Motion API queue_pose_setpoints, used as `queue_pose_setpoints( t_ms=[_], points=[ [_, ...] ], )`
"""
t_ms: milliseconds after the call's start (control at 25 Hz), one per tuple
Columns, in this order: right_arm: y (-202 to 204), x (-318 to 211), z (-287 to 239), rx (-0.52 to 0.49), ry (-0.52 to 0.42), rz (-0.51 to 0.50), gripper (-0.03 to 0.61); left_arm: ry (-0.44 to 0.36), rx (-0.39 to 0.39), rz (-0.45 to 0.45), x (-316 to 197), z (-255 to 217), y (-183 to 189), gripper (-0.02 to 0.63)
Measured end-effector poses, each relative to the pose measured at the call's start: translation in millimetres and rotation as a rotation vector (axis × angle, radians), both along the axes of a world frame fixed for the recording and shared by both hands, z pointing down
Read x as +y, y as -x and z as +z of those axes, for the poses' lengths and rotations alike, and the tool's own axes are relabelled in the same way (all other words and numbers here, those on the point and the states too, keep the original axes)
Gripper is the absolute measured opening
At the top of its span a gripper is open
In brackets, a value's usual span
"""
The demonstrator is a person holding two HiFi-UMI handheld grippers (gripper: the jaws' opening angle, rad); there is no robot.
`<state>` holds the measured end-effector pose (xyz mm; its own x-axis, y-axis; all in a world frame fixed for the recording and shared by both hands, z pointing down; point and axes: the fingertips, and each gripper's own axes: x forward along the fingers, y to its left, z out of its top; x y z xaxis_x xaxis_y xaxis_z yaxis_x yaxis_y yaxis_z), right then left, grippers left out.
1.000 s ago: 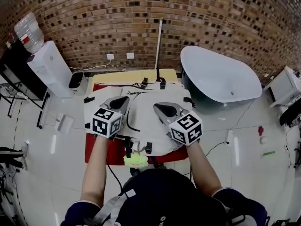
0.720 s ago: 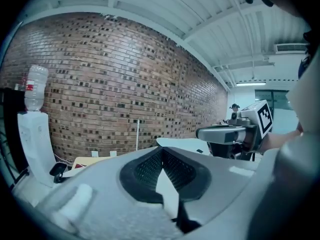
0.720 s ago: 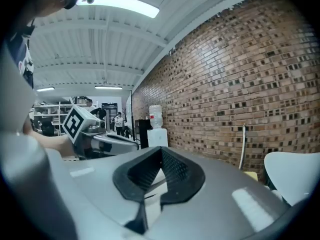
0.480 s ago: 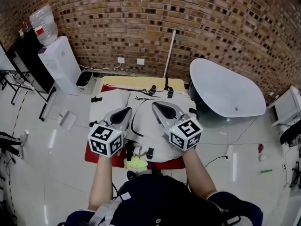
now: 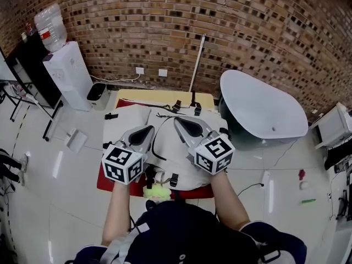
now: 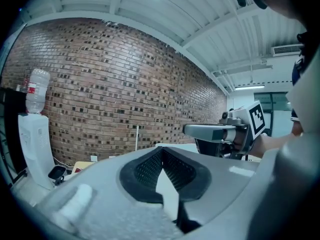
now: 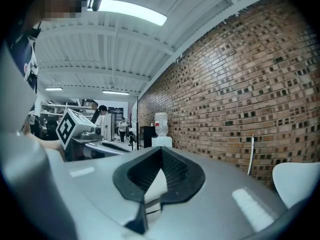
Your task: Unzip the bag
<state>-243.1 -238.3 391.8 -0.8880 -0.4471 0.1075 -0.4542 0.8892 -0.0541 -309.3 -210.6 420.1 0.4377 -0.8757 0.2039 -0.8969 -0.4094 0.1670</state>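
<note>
A white bag (image 5: 176,147) with black buckles and a dark curved zipper line (image 5: 154,144) lies flat on a red mat (image 5: 113,181). A yellow-green object (image 5: 158,191) sits at the bag's near edge. My left gripper (image 5: 144,131) hovers over the bag's left part, shut with nothing between its pads (image 6: 161,151). My right gripper (image 5: 182,121) hovers over the bag's middle and is also shut and empty (image 7: 161,150). Neither touches the bag. Each gripper view looks level across the room and shows the other gripper (image 6: 220,131) (image 7: 77,129), not the bag.
A brick wall runs behind. A big white oval tub (image 5: 263,104) stands right of the mat. A water dispenser (image 5: 67,73) with a bottle is at the back left. A thin white pole (image 5: 197,59) leans at the wall, and a white box (image 5: 334,126) sits far right.
Both grippers have drifted slightly, the left one nearer to the person, the right one a little left. Both stay shut. The bag lies as before.
</note>
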Motion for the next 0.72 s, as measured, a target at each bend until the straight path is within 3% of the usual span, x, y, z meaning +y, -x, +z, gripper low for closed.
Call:
queue_pose_setpoints(
  t_ms=[720],
  points=[
    [-3, 1, -1, 0.006, -0.006, 0.007, 0.003, 0.013, 0.009, 0.041, -2, 11, -11, 0.002]
  ],
)
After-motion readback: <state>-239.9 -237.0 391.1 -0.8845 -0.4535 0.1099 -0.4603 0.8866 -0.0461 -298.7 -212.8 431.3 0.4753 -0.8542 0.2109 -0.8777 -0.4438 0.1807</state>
